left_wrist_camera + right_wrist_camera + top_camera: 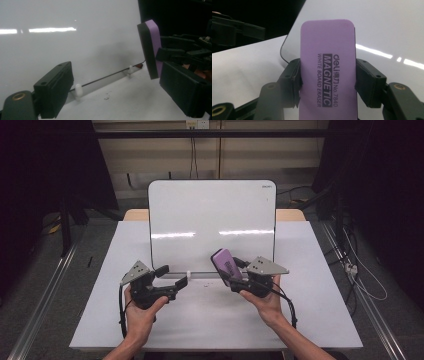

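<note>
Right hand-held gripper (328, 82) pinches purple eraser (328, 62) near whiteboard (212, 220); left hand-held gripper (172, 276) spread, empty.

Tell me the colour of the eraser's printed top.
Purple with black lettering; the eraser shows best in the right gripper view.

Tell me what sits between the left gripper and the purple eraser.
Nothing but bare table and a small white clip at the whiteboard's lower edge, by the high view.
</note>
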`<state>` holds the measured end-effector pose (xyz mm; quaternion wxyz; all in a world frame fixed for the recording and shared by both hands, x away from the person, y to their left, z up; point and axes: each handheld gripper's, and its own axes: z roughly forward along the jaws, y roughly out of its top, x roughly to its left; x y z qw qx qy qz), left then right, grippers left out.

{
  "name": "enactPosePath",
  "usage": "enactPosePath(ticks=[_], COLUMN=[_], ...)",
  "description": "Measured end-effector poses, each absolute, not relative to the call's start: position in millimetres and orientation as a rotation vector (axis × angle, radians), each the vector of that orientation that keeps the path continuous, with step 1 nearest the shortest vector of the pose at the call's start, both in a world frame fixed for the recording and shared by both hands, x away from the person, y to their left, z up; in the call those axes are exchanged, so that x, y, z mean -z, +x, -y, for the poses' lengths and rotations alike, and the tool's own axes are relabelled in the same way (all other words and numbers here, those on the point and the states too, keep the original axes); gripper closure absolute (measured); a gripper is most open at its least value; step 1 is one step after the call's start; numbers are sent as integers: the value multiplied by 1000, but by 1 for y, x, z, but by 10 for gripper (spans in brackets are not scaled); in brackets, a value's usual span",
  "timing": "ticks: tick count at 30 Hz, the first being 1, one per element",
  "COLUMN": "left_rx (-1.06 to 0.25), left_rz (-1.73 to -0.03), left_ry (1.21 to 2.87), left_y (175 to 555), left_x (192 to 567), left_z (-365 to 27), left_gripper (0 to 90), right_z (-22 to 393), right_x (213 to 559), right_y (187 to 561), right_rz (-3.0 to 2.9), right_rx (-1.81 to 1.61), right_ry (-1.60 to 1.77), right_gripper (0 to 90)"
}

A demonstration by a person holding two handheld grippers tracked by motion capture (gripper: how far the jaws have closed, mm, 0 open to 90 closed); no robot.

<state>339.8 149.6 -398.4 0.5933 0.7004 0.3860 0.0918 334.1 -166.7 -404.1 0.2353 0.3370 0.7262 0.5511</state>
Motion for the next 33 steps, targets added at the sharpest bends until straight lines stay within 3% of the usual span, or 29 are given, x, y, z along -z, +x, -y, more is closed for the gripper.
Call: enactPosePath(ticks=[10, 18, 25, 33], left_rx=[-169, -208, -142, -82], left_rz=[-845, -847, -852, -870], left_ry=[1586, 1494, 1500, 1457], left_y=[344, 344, 347, 349], left_x=[393, 396, 400, 406], left_z=[-119, -98, -93, -90], left_gripper=[251, 344, 428, 592], right_z=[155, 149, 147, 144], right_x=[407, 408, 409, 410], right_y=[331, 328, 327, 326], right_rz=[-2006, -2003, -2014, -2008], right_rx=[-1545, -1564, -1552, -1550], right_ry=[893, 879, 862, 857], right_gripper=[418, 418, 418, 418])
